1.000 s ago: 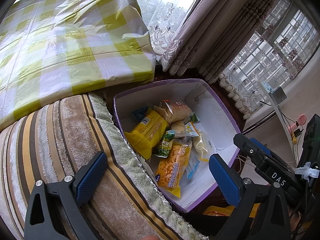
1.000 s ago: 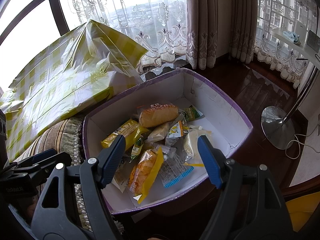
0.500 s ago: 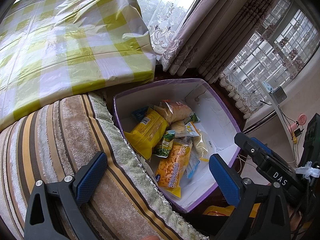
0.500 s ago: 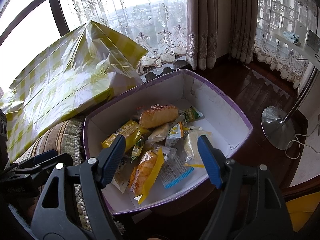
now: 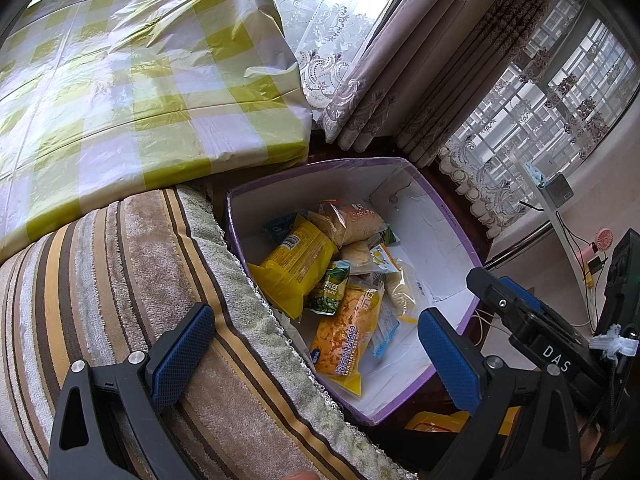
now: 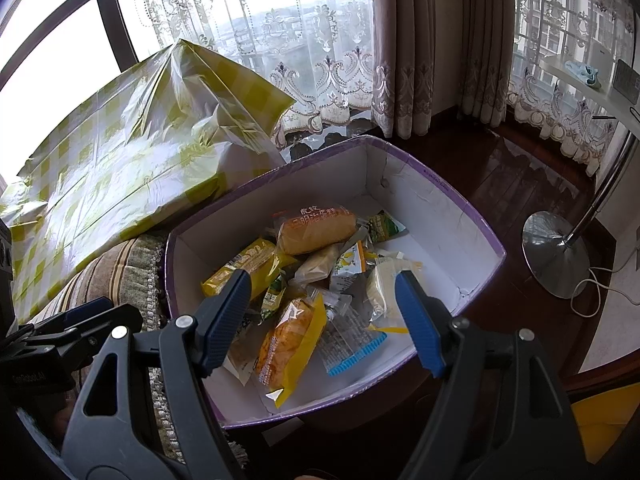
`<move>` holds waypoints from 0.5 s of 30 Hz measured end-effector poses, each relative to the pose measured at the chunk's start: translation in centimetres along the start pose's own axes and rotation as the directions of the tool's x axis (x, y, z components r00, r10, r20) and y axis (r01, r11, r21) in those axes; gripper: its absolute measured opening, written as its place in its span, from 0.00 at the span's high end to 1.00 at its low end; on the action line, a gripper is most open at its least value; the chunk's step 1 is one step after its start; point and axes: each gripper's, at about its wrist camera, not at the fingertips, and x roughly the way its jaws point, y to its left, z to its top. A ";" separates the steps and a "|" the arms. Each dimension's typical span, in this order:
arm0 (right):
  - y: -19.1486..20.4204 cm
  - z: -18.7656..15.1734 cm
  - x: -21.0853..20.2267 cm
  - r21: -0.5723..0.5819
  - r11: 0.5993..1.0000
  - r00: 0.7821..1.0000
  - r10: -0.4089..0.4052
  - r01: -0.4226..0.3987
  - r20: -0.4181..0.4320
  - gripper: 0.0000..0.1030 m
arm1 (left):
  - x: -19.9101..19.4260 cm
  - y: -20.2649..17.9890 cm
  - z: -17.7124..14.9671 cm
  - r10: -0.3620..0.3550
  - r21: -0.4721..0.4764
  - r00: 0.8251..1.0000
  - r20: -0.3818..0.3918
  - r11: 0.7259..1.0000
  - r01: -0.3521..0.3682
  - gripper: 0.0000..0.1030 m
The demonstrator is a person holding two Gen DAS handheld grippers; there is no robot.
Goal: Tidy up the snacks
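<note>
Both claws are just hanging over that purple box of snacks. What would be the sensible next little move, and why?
Probably lower the right gripper onto the orange snack packet. Its jaws stand open and empty right above that packet, which lies on top of the pile in the box.

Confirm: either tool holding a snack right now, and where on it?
Nothing is held. The left tool and right tool both stand open and empty above the purple-rimmed white cardboard box; the snack packets lie loose inside it.
</note>
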 end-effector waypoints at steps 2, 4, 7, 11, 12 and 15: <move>-0.1 -0.1 0.0 0.002 1.000 1.000 0.000 0.000 -0.001 0.26 | 0.0 0.0 0.0 0.001 0.001 1.000 0.000 1.000 -0.001 0.01; -0.1 -0.1 0.0 0.004 1.000 1.000 0.000 0.000 -0.002 0.26 | 0.0 0.0 0.0 0.000 0.000 1.000 0.000 1.000 0.000 0.01; -0.2 -0.1 0.0 0.004 1.000 1.000 -0.001 0.001 -0.001 0.26 | 0.0 0.0 0.0 0.000 0.000 1.000 0.000 1.000 0.000 0.01; -0.2 -0.2 0.1 0.008 1.000 1.000 -0.003 0.003 -0.004 0.25 | 0.0 0.0 0.0 -0.001 0.000 1.000 0.000 1.000 0.001 0.01; -0.2 -0.2 0.1 0.008 1.000 1.000 -0.003 0.003 -0.004 0.25 | 0.0 0.0 0.0 -0.001 0.000 1.000 0.000 1.000 0.001 0.01; -0.2 -0.2 0.1 0.009 1.000 1.000 -0.004 0.004 -0.004 0.26 | 0.0 0.0 0.0 -0.001 0.000 1.000 0.000 1.000 0.001 0.01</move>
